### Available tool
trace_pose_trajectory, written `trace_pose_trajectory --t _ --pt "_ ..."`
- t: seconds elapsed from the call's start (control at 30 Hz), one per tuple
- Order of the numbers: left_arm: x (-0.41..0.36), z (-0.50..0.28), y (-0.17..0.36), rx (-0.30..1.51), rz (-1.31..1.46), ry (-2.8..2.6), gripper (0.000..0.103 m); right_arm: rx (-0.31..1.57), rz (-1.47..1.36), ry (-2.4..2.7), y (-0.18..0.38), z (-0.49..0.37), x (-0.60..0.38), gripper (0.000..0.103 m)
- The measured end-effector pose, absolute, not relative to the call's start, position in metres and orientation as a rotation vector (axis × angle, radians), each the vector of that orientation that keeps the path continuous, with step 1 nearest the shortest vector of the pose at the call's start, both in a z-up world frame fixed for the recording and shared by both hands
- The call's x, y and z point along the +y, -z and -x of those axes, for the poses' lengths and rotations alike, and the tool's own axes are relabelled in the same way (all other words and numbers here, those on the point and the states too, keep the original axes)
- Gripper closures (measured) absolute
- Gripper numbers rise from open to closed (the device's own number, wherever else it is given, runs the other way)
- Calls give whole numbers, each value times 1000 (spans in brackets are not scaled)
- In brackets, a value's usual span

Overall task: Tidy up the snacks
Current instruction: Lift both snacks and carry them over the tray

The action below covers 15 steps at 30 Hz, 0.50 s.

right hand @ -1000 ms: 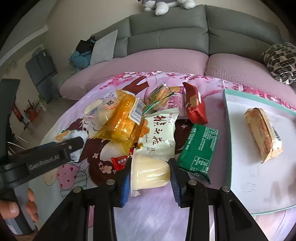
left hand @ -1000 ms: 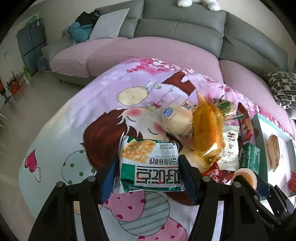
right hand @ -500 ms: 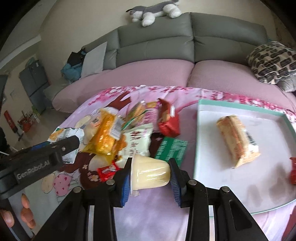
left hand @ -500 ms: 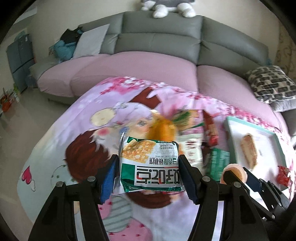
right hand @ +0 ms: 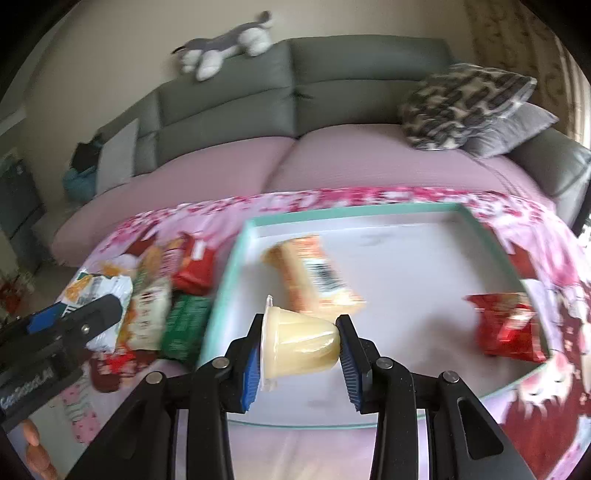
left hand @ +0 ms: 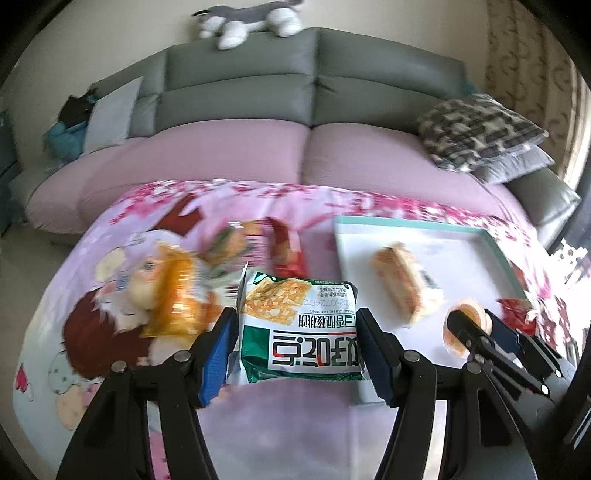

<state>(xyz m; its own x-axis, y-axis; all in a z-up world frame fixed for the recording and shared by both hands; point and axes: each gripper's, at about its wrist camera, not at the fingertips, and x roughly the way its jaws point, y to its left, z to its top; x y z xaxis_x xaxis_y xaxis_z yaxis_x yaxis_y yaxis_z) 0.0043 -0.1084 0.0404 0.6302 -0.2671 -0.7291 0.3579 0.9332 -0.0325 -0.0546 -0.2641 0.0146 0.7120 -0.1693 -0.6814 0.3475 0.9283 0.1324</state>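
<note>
A: Item one, your left claw [left hand: 297, 345]?

B: Held partway open, both blue pads pressed to the sides of a green-and-white cracker packet [left hand: 299, 332], which you carry clear of the cloth, over the tabletop's near edge beside the tray's near left corner.

A: Item two, your right claw [right hand: 300, 345]?

B: Closed down as far as it goes on a yellow jelly cup [right hand: 297, 341], tipped on its side with the lid rim against the left pad. It hangs over the near edge of the teal-rimmed tray [right hand: 229, 273].

A: Tray contents?

B: One orange-and-white wrapped cake [right hand: 317, 277] lying near the middle, and a red packet [right hand: 506, 325] at the tray's right edge (whether it sits fully inside the rim, I cannot tell through the blur).

A: Loose stock?

B: A heap on the pink cartoon tablecloth [left hand: 122, 258], toward the tabletop's left half: an orange bag [left hand: 177, 295], a red wrapper [right hand: 194, 271], a green packet [right hand: 184, 325], a white packet [right hand: 147, 314]. All left of the tray.

A: Background?

B: A grey sofa [left hand: 314, 85] beyond the far edge, with a plush dog [left hand: 251, 18] on its backrest.
</note>
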Motion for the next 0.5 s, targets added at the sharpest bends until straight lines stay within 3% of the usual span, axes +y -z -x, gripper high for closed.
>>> trace_pose_trajectory --t 0.5 --pt "-182 7 -16 827 -209 456 37 719 -342 458 -8 96 -340 63"
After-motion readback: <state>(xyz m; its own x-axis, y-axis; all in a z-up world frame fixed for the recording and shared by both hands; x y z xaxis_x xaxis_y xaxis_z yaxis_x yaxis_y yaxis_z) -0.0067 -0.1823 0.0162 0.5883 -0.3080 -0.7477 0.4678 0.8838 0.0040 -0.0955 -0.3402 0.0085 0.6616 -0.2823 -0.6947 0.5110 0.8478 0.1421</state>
